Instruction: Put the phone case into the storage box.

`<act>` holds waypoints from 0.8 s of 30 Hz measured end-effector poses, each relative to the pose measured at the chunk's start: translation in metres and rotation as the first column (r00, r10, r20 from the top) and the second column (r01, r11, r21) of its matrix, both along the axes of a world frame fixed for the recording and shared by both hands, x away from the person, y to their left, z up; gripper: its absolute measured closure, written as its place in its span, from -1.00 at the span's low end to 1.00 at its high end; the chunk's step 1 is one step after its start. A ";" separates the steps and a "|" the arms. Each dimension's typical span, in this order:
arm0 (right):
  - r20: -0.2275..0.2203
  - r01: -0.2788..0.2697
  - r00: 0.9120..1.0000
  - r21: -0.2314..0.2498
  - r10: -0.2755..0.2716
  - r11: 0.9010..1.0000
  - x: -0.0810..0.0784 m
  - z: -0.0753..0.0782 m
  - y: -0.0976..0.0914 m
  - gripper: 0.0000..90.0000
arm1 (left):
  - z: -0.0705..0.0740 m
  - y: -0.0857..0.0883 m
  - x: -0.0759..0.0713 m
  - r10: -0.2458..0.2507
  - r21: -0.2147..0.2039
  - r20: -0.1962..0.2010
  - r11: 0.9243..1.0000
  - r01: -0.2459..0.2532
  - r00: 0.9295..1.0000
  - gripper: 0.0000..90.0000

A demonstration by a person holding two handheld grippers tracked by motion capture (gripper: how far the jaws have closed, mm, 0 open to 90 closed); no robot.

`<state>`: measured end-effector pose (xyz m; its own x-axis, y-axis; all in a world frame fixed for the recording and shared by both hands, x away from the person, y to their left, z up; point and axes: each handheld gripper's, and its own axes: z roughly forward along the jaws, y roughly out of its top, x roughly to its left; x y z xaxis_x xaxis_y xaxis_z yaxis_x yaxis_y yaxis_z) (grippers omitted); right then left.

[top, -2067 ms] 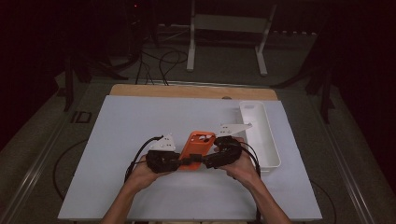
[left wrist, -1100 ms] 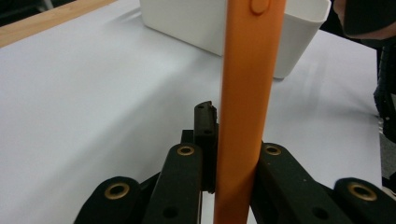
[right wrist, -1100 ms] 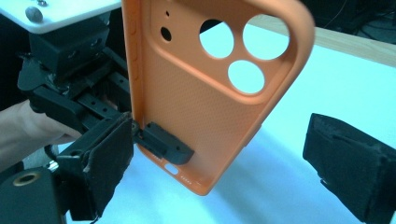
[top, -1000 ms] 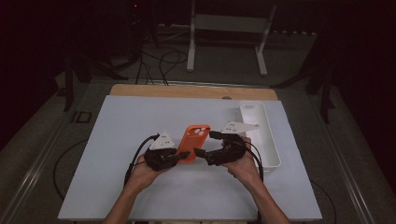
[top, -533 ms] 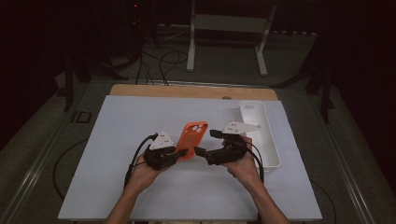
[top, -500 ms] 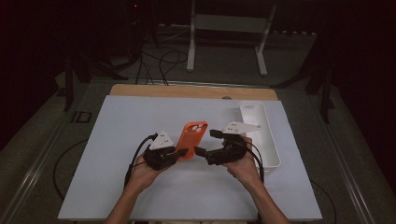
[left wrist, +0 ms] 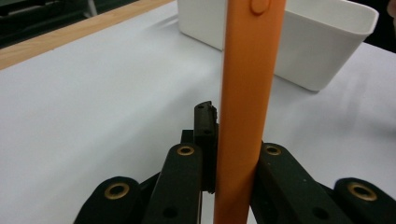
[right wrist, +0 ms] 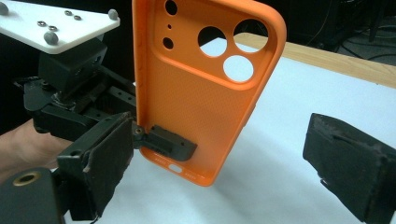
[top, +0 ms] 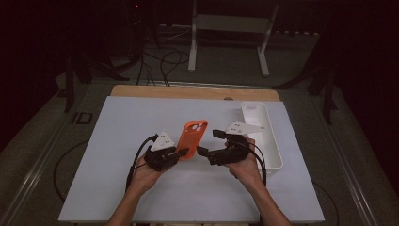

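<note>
An orange phone case (top: pixel 192 137) stands nearly upright above the white table, its camera holes at the top. My left gripper (top: pixel 180 152) is shut on its lower end. In the left gripper view the case's edge (left wrist: pixel 245 107) rises between the jaws of my left gripper (left wrist: pixel 224 144). In the right gripper view the case (right wrist: pixel 201 93) shows its hollow inside, with one left jaw pressed against it. My right gripper (top: pixel 207 142) is open just right of the case. Its two pads (right wrist: pixel 105 163) stand wide apart with nothing between them.
A long white tray (top: pixel 268 141) lies at the right side of the table, close behind my right hand; it also appears as a white bin (left wrist: pixel 327 46) past the case. A wooden strip (top: pixel 188 92) runs along the table's far edge. Cables trail from both grippers.
About two seconds ago the case lay lower, between both grippers. It has tipped up to stand in the left gripper, and the right gripper sits slightly farther right. Little has changed over the last half second.
</note>
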<state>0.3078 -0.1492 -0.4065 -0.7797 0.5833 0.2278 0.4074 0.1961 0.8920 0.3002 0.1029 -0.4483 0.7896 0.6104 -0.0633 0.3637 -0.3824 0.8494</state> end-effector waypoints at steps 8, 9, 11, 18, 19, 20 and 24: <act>0.004 0.014 1.000 0.008 -0.014 1.000 0.000 0.001 0.000 -0.82 | 0.000 -0.001 -0.001 0.033 0.005 0.016 0.999 -0.033 0.999 0.89; 0.004 0.015 1.000 0.010 -0.015 1.000 0.000 0.001 0.000 -0.82 | 0.000 -0.001 -0.001 0.036 0.004 0.016 0.999 -0.036 0.999 0.89; 0.003 0.017 1.000 0.013 -0.017 1.000 0.000 0.001 0.001 -0.82 | 0.000 -0.001 -0.001 0.046 0.002 0.020 0.999 -0.046 0.999 0.89; 0.000 0.039 0.999 0.017 -0.039 0.999 0.000 0.003 0.003 -0.82 | -0.001 -0.003 0.000 0.076 -0.001 0.024 0.997 -0.076 0.997 0.89; 0.002 0.040 0.999 0.019 -0.040 0.999 0.000 0.003 0.003 -0.82 | -0.001 -0.003 0.000 0.082 -0.001 0.027 0.997 -0.082 0.996 0.89; 0.001 0.044 0.999 0.022 -0.044 0.999 0.000 0.003 0.003 -0.82 | -0.001 -0.003 0.000 0.087 -0.001 0.027 0.996 -0.087 0.996 0.89; 0.006 0.049 0.999 0.029 -0.049 0.998 0.001 0.005 0.004 -0.82 | -0.002 -0.004 0.000 0.092 -0.006 0.025 0.996 -0.092 0.995 0.89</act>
<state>0.3084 -0.1448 -0.4015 -0.7518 0.6142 0.2400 0.4101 0.1504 0.8996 0.3003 0.0990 -0.4502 0.7314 0.6803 -0.0472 0.3753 -0.3438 0.8608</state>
